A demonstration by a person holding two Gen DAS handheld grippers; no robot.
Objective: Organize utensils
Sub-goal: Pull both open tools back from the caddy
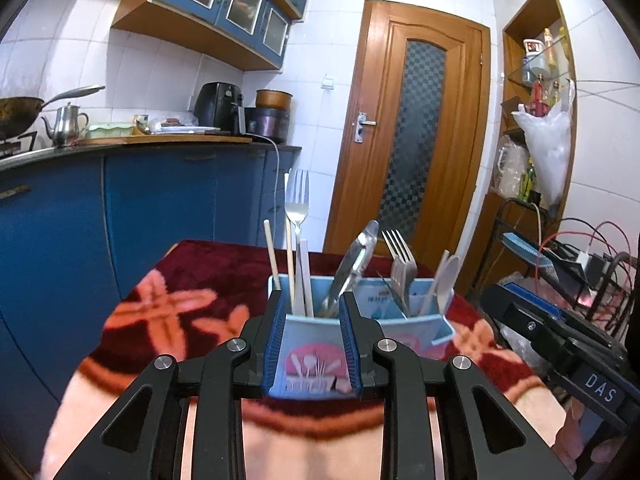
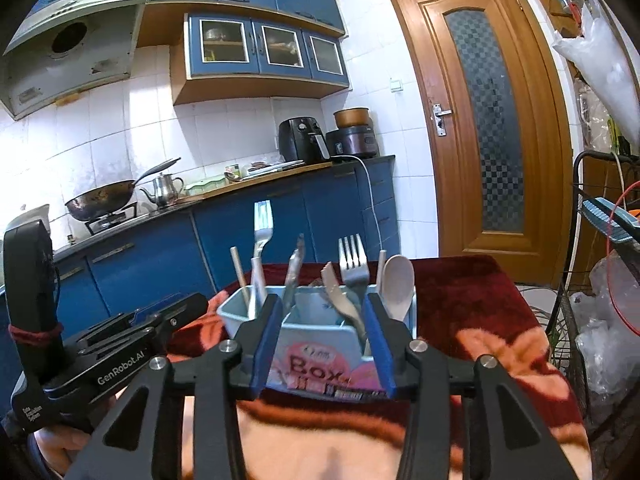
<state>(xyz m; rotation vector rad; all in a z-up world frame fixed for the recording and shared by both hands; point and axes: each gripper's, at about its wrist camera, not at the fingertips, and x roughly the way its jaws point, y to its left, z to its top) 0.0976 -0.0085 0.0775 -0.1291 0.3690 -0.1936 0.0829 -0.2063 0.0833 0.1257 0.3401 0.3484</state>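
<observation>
Upright in the blue holder (image 1: pixel 404 326): forks (image 1: pixel 297 200), chopsticks (image 1: pixel 271 254), spoon (image 2: pixel 397 286); both tools (image 1: pixel 312 312) (image 2: pixel 326 316) spread, empty.

Bright, even indoor light fills both my views, with glare on the white wall tiles (image 2: pixel 132 128). Fisheye bending curves the door (image 1: pixel 416 120) and darkens the corners. The blanket (image 1: pixel 168 312) nearest me blurs softly.
</observation>
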